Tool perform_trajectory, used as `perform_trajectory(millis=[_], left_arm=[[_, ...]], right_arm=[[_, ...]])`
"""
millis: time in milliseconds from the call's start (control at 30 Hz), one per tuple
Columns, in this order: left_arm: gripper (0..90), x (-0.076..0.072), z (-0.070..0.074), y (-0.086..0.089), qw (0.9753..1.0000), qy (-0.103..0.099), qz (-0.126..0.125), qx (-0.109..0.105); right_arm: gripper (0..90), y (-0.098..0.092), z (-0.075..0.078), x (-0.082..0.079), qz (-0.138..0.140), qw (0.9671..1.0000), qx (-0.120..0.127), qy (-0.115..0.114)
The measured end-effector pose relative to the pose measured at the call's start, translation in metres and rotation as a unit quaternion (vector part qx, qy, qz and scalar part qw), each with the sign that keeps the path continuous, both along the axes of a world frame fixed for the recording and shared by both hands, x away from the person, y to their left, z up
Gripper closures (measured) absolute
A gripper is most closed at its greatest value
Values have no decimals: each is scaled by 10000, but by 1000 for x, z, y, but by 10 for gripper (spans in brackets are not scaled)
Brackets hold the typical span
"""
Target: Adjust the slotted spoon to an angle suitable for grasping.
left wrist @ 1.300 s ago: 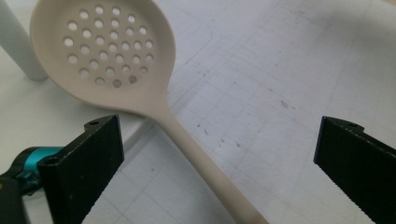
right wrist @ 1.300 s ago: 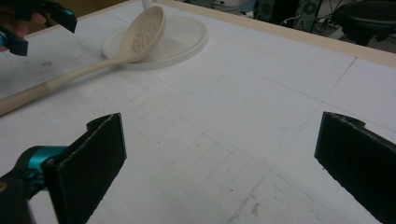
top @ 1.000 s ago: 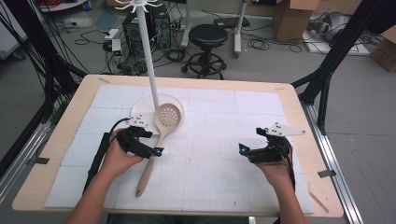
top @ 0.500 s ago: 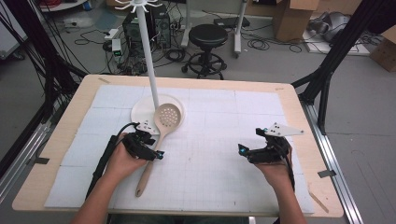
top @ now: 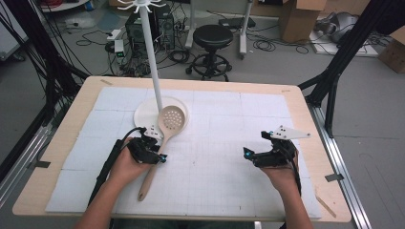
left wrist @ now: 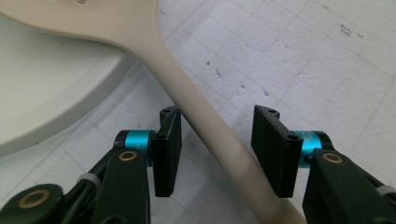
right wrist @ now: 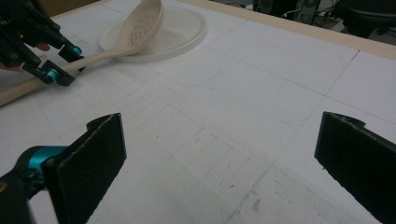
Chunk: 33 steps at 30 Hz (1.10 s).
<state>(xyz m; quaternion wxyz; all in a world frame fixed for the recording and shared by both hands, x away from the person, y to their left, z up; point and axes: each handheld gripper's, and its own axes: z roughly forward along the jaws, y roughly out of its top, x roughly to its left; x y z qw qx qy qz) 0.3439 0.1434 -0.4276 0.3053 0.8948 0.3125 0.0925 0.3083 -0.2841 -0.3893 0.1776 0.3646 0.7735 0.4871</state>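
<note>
A beige slotted spoon (top: 170,119) lies on the white mat, its perforated bowl resting on the round white base (top: 145,113) of a stand. Its handle (top: 149,176) runs toward the near edge. My left gripper (top: 159,155) is open and straddles the handle (left wrist: 205,135) low over the mat; the handle lies close to the left-hand jaw, with a gap on the other side. The right gripper (top: 248,154) hovers over bare mat at the right, with jaws wide apart (right wrist: 224,140) and nothing between them. The right gripper view shows the spoon (right wrist: 140,28) and the left gripper (right wrist: 53,63) far off.
A tall white pole (top: 154,71) rises from the base and ends in hooks (top: 139,5). The wooden table edge (top: 315,157) frames the mat. Beyond the table stand a black stool (top: 212,36), cables and black frame legs.
My left gripper has slid a little right and nearer, so its jaws now sit on either side of the spoon handle. The right gripper and the spoon have stayed put.
</note>
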Motion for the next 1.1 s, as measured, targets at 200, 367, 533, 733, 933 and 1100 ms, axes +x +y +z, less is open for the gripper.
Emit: perform_trajectory(millis=[200, 367, 533, 733, 933, 1100], left_arm=[[684, -1, 0, -1, 9998, -56, -210, 19], [761, -4, 1, -4, 9985, -175, -482, 186], [765, -3, 1, -3, 9984, -66, -549, 86], [517, -4, 5, 4, 9987, -101, -499, -75], [493, -8, 6, 27, 9993, -10, -347, -116], [551, -12, 3, 42, 9988, 134, -429, -197]], right_arm=[[7, 0, 0, 0, 4, 10000, -10, -3], [7, 0, 0, 0, 1, 10000, -3, 5], [7, 1, 0, 0, 27, 10000, -14, 5], [7, 1, 0, 0, 16, 10000, -4, -2], [7, 0, 0, 0, 18, 10000, 9, 12], [7, 1, -1, 0, 30, 10000, -9, 3]])
